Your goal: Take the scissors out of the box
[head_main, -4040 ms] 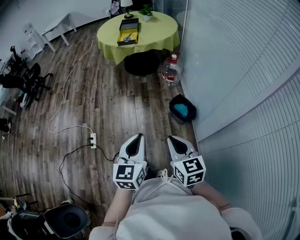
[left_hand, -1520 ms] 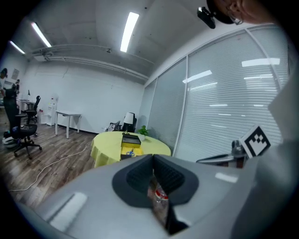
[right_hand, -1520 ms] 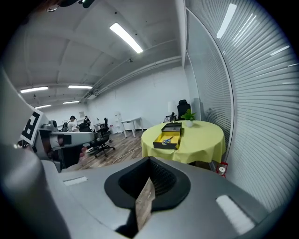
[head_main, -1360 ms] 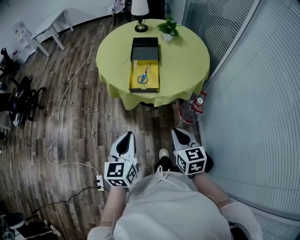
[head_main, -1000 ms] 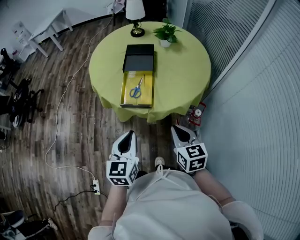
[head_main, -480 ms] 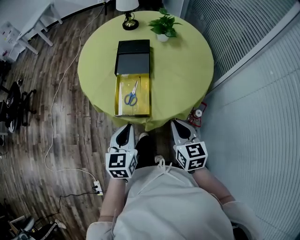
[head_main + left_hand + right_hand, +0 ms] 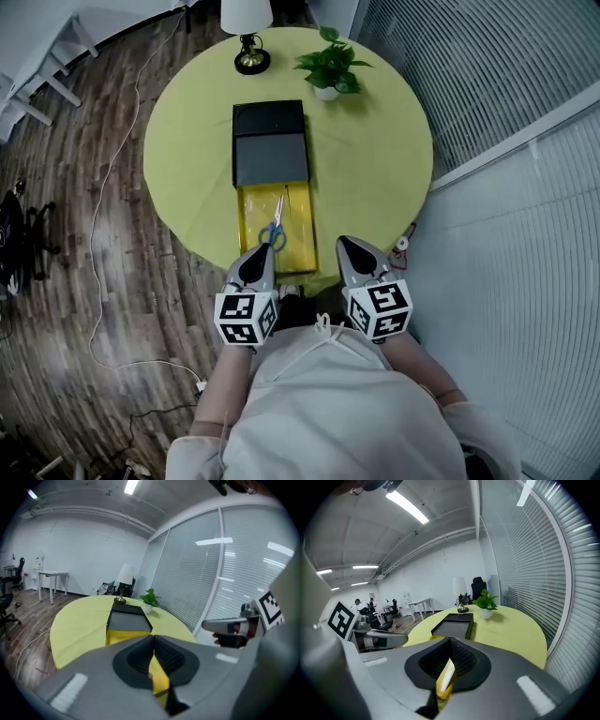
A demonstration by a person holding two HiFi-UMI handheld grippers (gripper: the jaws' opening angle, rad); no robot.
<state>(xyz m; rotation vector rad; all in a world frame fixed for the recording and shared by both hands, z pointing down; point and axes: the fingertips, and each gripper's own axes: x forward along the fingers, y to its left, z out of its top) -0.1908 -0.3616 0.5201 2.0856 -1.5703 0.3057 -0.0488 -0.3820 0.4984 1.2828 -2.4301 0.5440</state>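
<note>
Left gripper (image 7: 259, 259) hovering, jaws pressed together, gripping nothing. Right gripper (image 7: 351, 251) doing likewise, jaws meeting, empty. One pair of scissors (image 7: 275, 228) lying just beyond the left tip, inside the one open yellow box (image 7: 299, 212). One lamp (image 7: 247, 28) and one plant (image 7: 330, 70) standing at the table's (image 7: 375, 178) far side.

Head view: set high, looking steeply down past the chest onto the left gripper (image 7: 263, 249) and right gripper (image 7: 346, 244), both low in frame at the near edge of the round table (image 7: 375, 178). Gripper views: seated just behind each claw, facing roughly level across the tabletop, close. Open box (image 7: 271, 169) straight ahead of the left claw, ahead-left of the right. Shared by all three: box, potted plant (image 7: 328, 67), seemingly the lamp (image 7: 246, 19) beyond. Other gripper caught alongside in each.
</note>
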